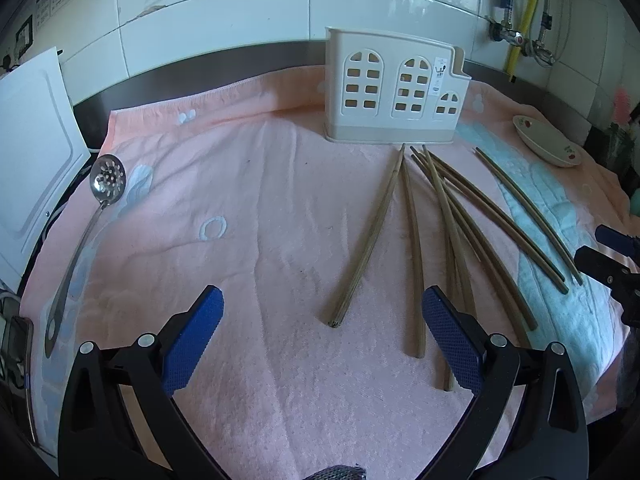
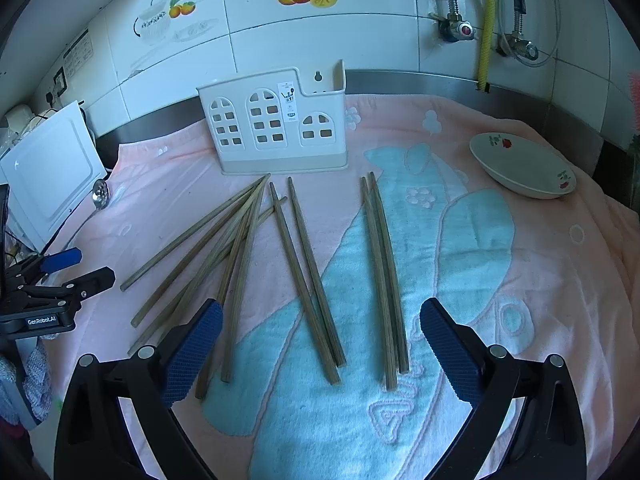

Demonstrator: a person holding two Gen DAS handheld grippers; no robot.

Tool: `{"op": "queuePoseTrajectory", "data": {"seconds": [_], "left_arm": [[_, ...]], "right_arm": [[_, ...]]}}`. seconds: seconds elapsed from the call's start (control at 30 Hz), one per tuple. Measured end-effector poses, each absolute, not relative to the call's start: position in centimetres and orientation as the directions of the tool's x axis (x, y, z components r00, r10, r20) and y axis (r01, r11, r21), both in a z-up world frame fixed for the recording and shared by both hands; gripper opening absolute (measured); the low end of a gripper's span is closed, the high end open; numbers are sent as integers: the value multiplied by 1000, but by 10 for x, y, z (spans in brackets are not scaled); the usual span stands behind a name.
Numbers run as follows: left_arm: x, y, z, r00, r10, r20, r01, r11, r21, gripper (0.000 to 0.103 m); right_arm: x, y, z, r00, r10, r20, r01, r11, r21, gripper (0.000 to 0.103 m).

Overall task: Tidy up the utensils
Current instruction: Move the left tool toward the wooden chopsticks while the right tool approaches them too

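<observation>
Both claws hang spread and empty — the right claw (image 2: 320, 344) over two pairs of chopsticks (image 2: 308, 276), the left claw (image 1: 322, 344) near a loose chopstick (image 1: 368, 236). They lie on the towel-covered desk (image 2: 500, 280) before the holder (image 2: 276, 120). Light, stiff, likely slippery — pinch mid-shaft.

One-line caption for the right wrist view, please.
Open right claw hovers over wooden chopsticks scattered on a pink towel, white utensil holder and bowl behind.
</observation>
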State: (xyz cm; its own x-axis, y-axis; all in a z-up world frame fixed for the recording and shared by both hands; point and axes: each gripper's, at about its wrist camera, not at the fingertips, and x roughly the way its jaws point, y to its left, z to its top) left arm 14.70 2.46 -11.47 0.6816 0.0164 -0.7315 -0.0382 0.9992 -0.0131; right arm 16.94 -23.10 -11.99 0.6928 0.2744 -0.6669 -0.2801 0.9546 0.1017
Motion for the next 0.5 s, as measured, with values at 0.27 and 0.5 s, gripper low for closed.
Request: {"op": "queuePoseTrajectory", "data": {"seconds": [0.27,0.5], "left_arm": [[150,30,-120,673,17,-739,-46,999,-18,98],[149,26,-121,673,3,-740,-29,999,-22,97]], "right_arm": [[181,-231,-127,666,291,-687,-295,948,115,82],[185,-229,-133,642,309,-701,-318,940,123,59]]}}
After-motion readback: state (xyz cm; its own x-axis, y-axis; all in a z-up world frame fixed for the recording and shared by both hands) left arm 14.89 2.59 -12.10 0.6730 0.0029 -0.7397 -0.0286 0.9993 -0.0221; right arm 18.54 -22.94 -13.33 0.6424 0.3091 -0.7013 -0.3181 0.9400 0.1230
